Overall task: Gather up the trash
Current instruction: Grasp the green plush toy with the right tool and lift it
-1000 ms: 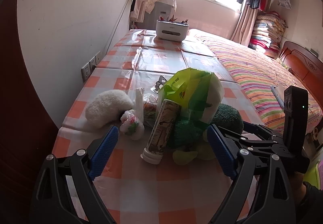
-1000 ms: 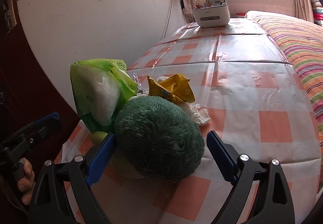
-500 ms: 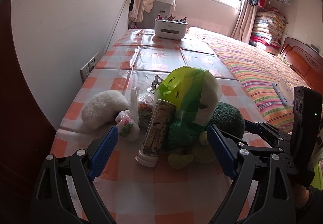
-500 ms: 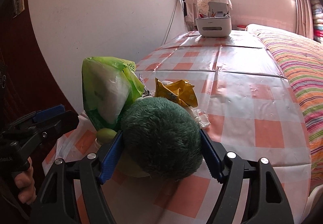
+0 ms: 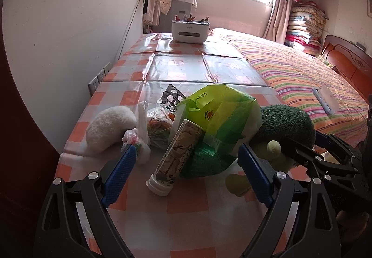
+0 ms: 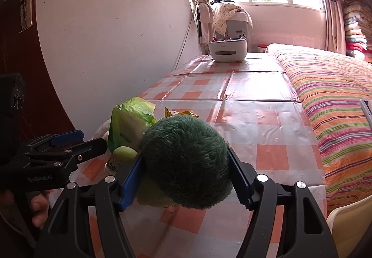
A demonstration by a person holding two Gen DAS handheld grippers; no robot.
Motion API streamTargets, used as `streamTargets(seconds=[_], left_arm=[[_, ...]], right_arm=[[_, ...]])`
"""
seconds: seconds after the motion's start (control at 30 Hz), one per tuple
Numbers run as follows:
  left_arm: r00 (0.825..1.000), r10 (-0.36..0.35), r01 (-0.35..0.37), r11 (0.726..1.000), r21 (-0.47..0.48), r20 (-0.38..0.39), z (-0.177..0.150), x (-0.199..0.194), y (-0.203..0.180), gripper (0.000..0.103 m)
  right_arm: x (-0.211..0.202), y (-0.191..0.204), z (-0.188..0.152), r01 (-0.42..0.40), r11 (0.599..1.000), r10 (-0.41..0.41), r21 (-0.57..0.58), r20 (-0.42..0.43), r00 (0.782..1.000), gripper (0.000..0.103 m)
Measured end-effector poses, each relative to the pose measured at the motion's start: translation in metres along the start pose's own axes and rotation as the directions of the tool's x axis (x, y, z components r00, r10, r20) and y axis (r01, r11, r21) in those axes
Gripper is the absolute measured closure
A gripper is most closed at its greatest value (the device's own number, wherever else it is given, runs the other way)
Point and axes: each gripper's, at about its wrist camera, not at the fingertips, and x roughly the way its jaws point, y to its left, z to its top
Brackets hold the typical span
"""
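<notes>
A pile of trash lies on the checked table (image 5: 186, 211): a green plastic bag (image 5: 220, 113), a printed tube can (image 5: 176, 155) on its side, a small knotted clear bag (image 5: 139, 141), a blister pack (image 5: 171, 97) and a yellow wrapper (image 6: 181, 113). My left gripper (image 5: 186, 153) hovers open just before the can, touching nothing. My right gripper (image 6: 184, 158) is closing, and its blue pads press both sides of the dark green plush toy (image 6: 186, 160), which is also seen in the left wrist view (image 5: 286, 123) on the right of the pile.
A white plush (image 5: 109, 127) lies left of the pile near the wall sockets (image 5: 97, 78). A white desk organizer (image 5: 189, 32) stands at the table's far end. A striped bed (image 5: 302, 76) runs along the right, and a pale chair edge (image 6: 348, 223) sits low right.
The right gripper's jaws have narrowed from wide around the green plush to pressing on it, and the gripper has risen a little with it. The left gripper stays open and has hardly moved.
</notes>
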Motion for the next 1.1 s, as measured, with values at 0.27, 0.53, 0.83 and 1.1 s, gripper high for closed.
streamTargets(seconds=[0.27, 0.53, 0.83, 1.1], left_arm=[[1.0, -0.007, 0.008, 0.996, 0.085, -0.007, -0.003, 0.007, -0.025, 0.015], [0.998, -0.063, 0.064, 0.987, 0.149, -0.013, -0.004, 0.012, -0.058, 0.015], [0.997, -0.064, 0.071, 0.959, 0.275, -0.034, -0.007, 0.032, -0.116, 0.015], [0.992, 0.045, -0.01, 0.962, 0.272, -0.121, -0.006, 0.081, -0.125, 0.015]], right_arm=[[-0.032, -0.031, 0.004, 0.076, 0.994, -0.081, 0.077, 0.071, 0.994, 0.037], [-0.054, -0.061, 0.01, 0.093, 0.984, -0.111, 0.152, 0.118, 0.987, 0.037], [-0.074, -0.09, 0.008, 0.123, 0.968, -0.158, 0.217, 0.15, 0.976, 0.037], [-0.096, -0.118, 0.005, 0.153, 0.947, -0.209, 0.282, 0.183, 0.961, 0.037]])
